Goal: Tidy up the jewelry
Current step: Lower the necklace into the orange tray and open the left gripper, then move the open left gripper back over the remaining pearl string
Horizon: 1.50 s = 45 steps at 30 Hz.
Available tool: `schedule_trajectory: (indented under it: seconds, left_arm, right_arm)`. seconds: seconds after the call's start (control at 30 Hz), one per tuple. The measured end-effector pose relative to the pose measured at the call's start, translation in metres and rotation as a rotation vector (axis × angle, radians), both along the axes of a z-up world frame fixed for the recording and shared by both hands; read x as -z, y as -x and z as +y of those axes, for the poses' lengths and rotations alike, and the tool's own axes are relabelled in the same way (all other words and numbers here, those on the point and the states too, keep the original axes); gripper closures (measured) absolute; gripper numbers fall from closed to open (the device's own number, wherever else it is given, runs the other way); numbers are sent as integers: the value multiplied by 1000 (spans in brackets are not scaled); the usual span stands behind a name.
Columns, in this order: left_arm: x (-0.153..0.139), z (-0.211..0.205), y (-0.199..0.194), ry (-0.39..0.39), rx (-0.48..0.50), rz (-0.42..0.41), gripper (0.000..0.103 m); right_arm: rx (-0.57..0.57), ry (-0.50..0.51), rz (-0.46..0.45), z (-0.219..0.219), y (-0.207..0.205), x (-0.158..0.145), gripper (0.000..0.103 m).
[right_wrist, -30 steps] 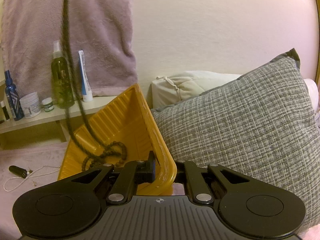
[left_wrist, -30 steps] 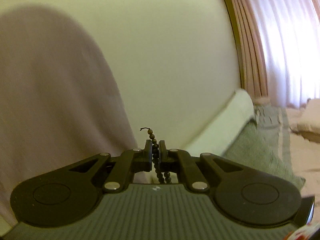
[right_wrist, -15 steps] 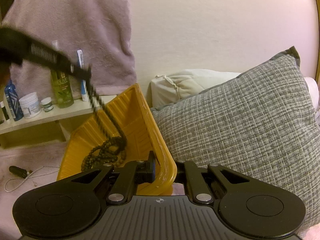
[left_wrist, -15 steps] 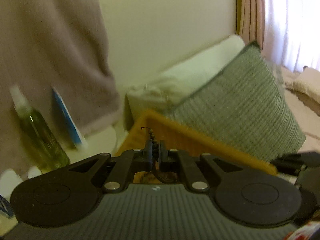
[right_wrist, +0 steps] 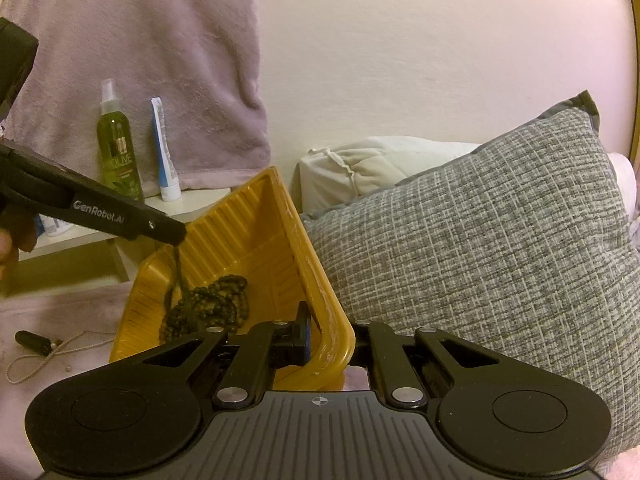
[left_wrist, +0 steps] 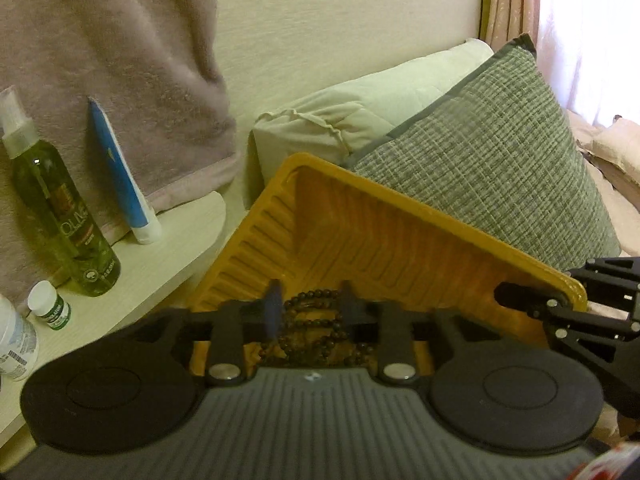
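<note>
The tray (right_wrist: 256,236) stood tilted just ahead of the right gripper (right_wrist: 330,344), its near rim between the fingers, with the bead necklace (right_wrist: 208,304) heaped inside on the left. The cushion (right_wrist: 480,248) rose to the right with a pillow (right_wrist: 360,172) behind it. Left of the tray, a shelf (left_wrist: 160,256) held a spray bottle (left_wrist: 56,216) and tube (left_wrist: 120,176) before a hanging towel (left_wrist: 120,40), and the left gripper (left_wrist: 310,308) hung over the beads.
</note>
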<state>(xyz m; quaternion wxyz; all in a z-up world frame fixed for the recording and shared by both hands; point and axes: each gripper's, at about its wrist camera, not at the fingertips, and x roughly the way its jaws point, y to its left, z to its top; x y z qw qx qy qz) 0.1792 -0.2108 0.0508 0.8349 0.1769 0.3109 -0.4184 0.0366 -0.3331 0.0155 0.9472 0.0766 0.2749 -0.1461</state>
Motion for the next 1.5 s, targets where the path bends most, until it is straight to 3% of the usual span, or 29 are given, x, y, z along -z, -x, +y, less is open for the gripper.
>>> schedule_trajectory:
  seconds: [0.23, 0.53, 0.67, 0.9, 1.17, 1.5]
  left_arm:
    - [-1, 31, 0, 6, -92, -31, 69]
    - [10, 117, -4, 2, -310, -35, 66]
    - [10, 159, -7, 11, -417, -57, 58]
    - [14, 211, -3, -4, -526, -82, 54]
    - [46, 222, 22, -35, -548, -65, 53]
    - [88, 207, 46, -103, -483, -52, 56]
  right_arm:
    - [-1, 2, 1, 0, 0, 0, 94]
    - [-6, 9, 3, 0, -1, -1, 94]
    - [-6, 10, 3, 1, 0, -1, 94]
    - [-12, 23, 6, 3, -1, -2, 94]
    - [-17, 29, 7, 3, -1, -2, 94]
    - [-19, 31, 9, 2, 0, -3, 95]
